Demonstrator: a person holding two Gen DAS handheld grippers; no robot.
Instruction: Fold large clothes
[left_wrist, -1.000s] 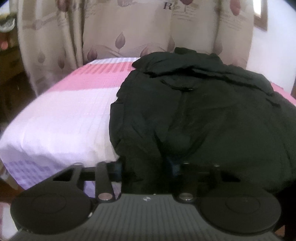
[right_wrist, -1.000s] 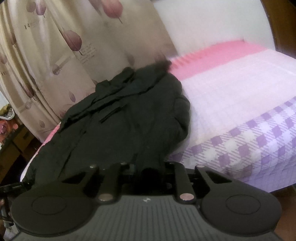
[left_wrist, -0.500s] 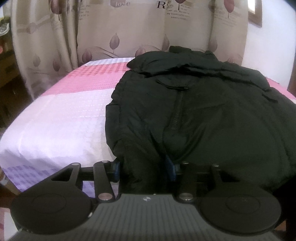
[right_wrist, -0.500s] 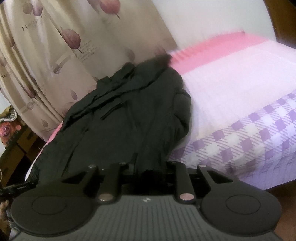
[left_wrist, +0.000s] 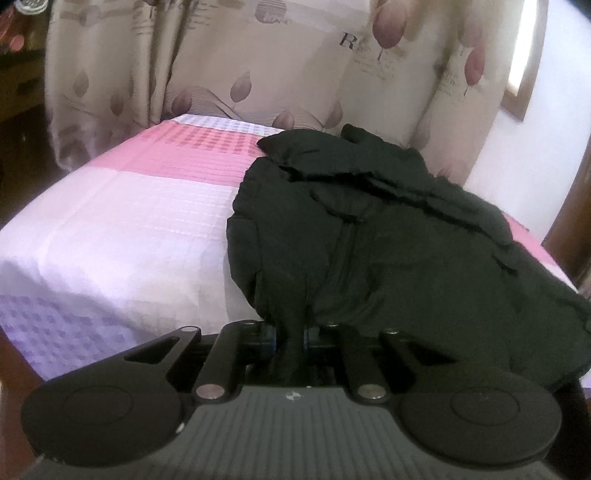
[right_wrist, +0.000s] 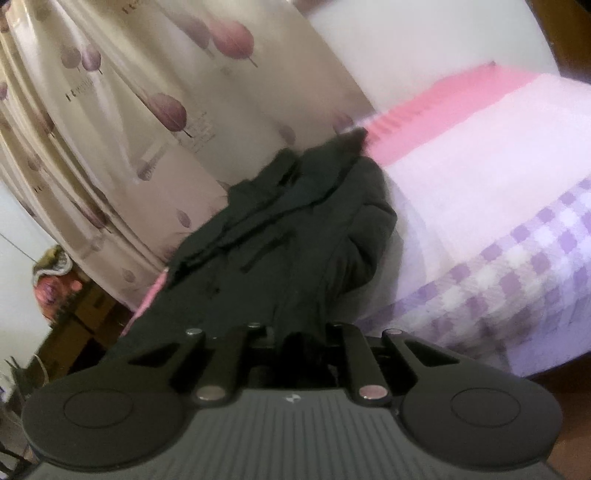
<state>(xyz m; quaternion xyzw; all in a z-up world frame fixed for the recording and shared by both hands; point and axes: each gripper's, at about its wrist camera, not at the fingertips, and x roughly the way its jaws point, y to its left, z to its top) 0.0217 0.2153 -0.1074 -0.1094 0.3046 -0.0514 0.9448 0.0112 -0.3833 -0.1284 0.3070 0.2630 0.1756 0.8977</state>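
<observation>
We pinch the black coat (left_wrist: 388, 251) on the bed (left_wrist: 110, 229)

Our left gripper (left_wrist: 290, 338) just squeezed shut on its hem (a bunched fold sits between the jaws); our right gripper (right_wrist: 301, 338) has just nipped tighter on cloth too.

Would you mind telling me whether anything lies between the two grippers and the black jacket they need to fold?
Nothing visible does: the left gripper and right gripper are each shut on the near hem of the black jacket on the bed.
</observation>
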